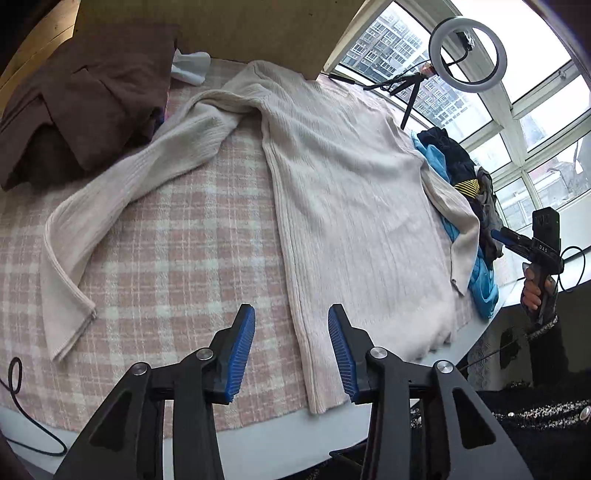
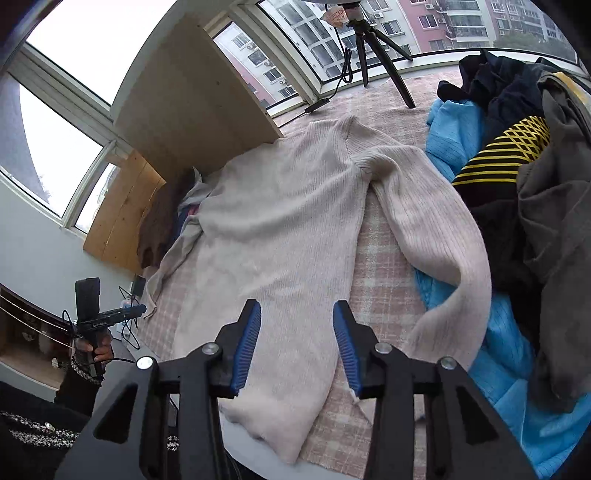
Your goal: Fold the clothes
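A home room: plaid blanket, clothes pile, apartment-block windows.

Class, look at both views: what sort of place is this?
Probably a room in a flat, set up for filming: a cream sweater spread on a checked blanket, a ring light, windows facing apartment blocks.

White letters reading "DAS" are showing on the black body of the right hand-held gripper at about three o'clock in the left wrist view. Small white lettering is showing on the left hand-held gripper at eight o'clock in the right wrist view, too small to read.
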Demonstrator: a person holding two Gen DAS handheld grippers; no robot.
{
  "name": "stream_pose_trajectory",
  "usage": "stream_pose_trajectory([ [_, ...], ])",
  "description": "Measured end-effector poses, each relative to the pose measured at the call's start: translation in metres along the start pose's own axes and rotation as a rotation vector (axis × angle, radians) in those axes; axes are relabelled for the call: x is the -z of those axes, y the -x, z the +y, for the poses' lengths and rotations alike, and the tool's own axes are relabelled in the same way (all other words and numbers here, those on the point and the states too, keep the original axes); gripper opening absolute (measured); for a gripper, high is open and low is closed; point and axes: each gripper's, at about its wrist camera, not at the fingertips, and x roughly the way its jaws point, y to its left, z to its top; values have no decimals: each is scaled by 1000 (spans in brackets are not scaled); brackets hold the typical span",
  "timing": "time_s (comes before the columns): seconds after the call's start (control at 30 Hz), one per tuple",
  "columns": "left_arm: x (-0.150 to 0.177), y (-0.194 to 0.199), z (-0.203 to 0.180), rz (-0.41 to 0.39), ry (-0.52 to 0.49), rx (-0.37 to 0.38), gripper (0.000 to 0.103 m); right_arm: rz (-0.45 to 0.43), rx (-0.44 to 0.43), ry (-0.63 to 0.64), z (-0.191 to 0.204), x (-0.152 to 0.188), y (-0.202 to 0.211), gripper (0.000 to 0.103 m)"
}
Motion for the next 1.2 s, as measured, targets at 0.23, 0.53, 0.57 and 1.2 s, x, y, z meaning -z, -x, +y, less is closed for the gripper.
stream_pose_trajectory([
  [0.23,44,-53,-10,129,52,-12,40,161,63,-45,-5,87,-47,41],
  [0.53,54,-66,-41,145,-65,-58,5,188,53,16,8,124,-70,41],
  [0.57,53,-62,-39,135,-51,-54,5,188,43,18,9,125,-70,29],
  [1.2,9,-13,2,57,151,49,4,20,-11,-206,-10,76,-16,3],
])
